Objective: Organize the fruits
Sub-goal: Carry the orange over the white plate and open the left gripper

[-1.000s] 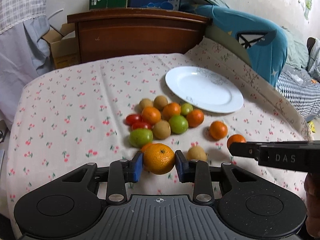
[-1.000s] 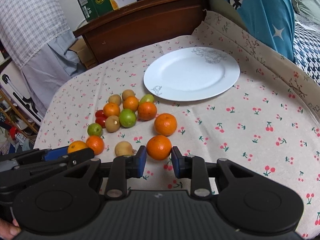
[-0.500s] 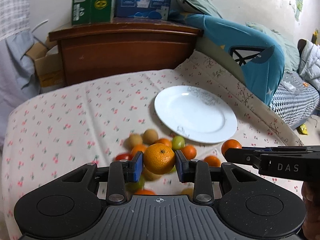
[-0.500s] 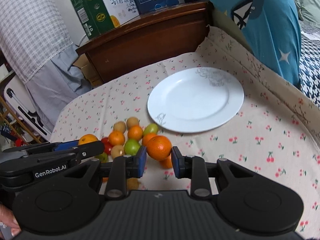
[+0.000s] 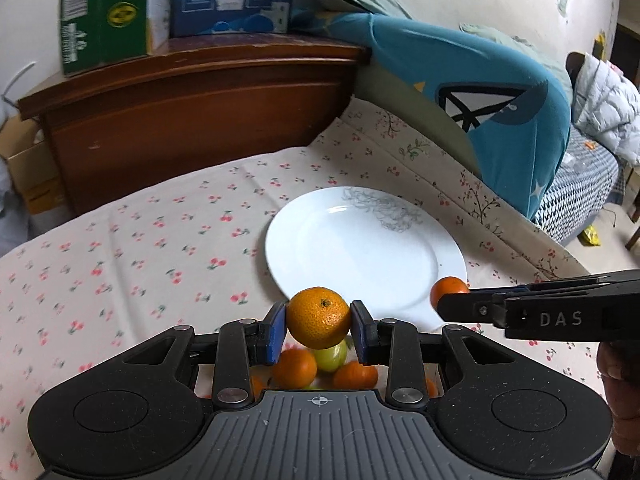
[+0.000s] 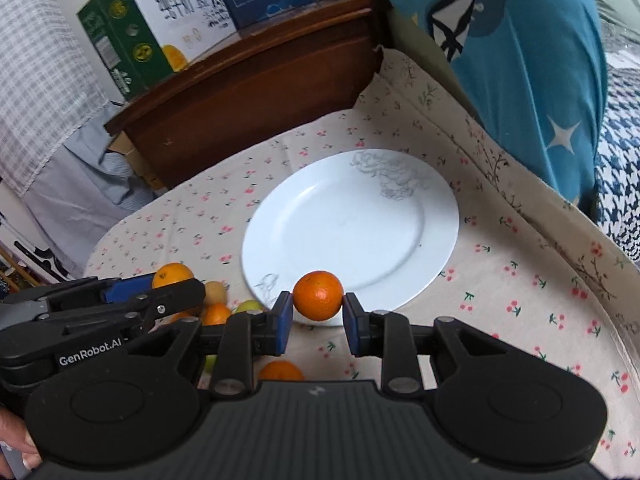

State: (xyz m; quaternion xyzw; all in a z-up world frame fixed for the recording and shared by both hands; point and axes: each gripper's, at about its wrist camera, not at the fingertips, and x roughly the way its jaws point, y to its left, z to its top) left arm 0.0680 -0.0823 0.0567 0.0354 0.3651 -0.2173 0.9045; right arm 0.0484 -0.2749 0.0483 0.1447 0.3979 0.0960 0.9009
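Observation:
My left gripper (image 5: pixel 319 326) is shut on a large orange (image 5: pixel 319 317) and holds it above the table, just short of the near rim of the white plate (image 5: pixel 372 248). My right gripper (image 6: pixel 317 314) is shut on a smaller orange (image 6: pixel 318 295) over the plate's (image 6: pixel 352 228) near rim. The right gripper also shows in the left wrist view (image 5: pixel 452 300) with its orange (image 5: pixel 446 289). The left gripper shows in the right wrist view (image 6: pixel 176 288) with its orange (image 6: pixel 171 274). The remaining fruit pile (image 5: pixel 320 364) lies below, partly hidden by the grippers.
The table has a cherry-print cloth (image 5: pixel 140 240). A wooden headboard (image 5: pixel 192 96) with cardboard boxes (image 6: pixel 136 48) stands behind it. A blue cushion (image 5: pixel 480 112) leans at the right edge. Loose oranges and green fruit (image 6: pixel 224 312) lie left of the plate.
Both grippers have lifted their oranges off the cloth and carried them forward to the plate's near rim. The fruit pile has dropped below the grippers in both views.

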